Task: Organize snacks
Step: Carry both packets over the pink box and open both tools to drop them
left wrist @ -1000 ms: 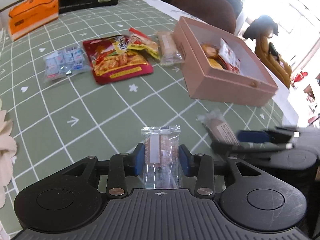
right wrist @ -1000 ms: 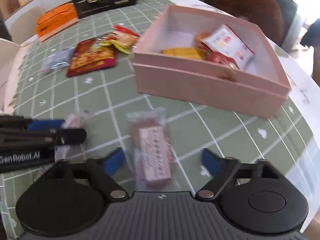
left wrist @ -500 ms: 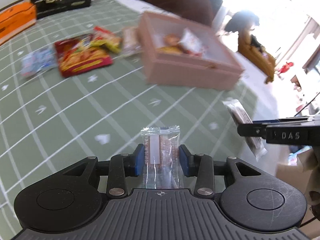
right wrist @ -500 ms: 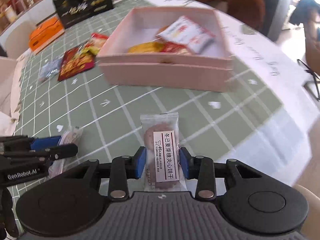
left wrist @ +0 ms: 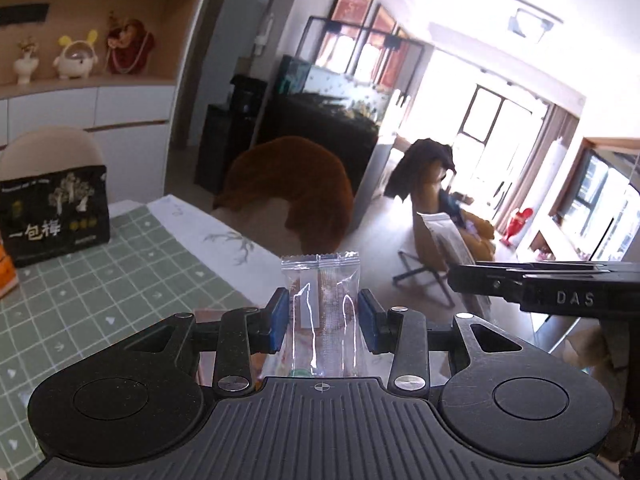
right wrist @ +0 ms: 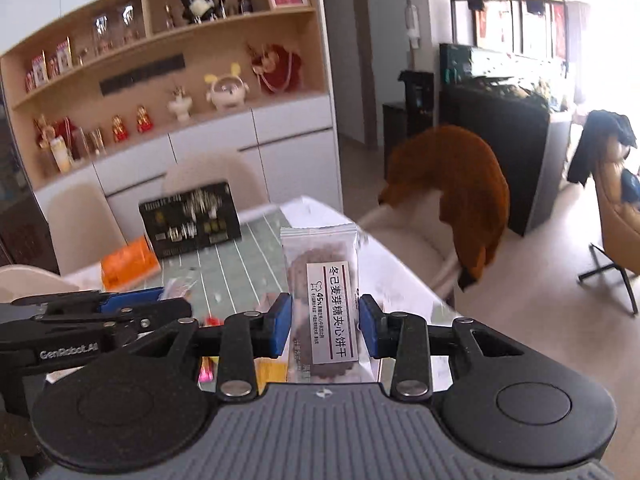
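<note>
My left gripper (left wrist: pixel 322 317) is shut on a clear-wrapped snack packet (left wrist: pixel 320 300) with an orange-brown biscuit inside, held upright. My right gripper (right wrist: pixel 325 323) is shut on a white-wrapped dark biscuit packet (right wrist: pixel 320 276) with a white label, also upright. Both are raised and tilted up, above the green grid tablecloth (left wrist: pixel 100 280). The right gripper shows side-on in the left wrist view (left wrist: pixel 540 292) with its packet (left wrist: pixel 448 236). The left gripper shows at the left of the right wrist view (right wrist: pixel 100 312). The pink snack box is hidden below the grippers.
A black gift box (left wrist: pixel 54 216) and an orange box (right wrist: pixel 128 264) stand at the table's far end. A brown-draped chair (left wrist: pixel 288 196) is beyond the table edge. Shelves with figurines (right wrist: pixel 180 92) line the back wall.
Both grippers have lifted and tilted upward with their packets. The pink box and the loose snacks on the table have dropped out of view. A second ago the right gripper closed on its biscuit packet.
</note>
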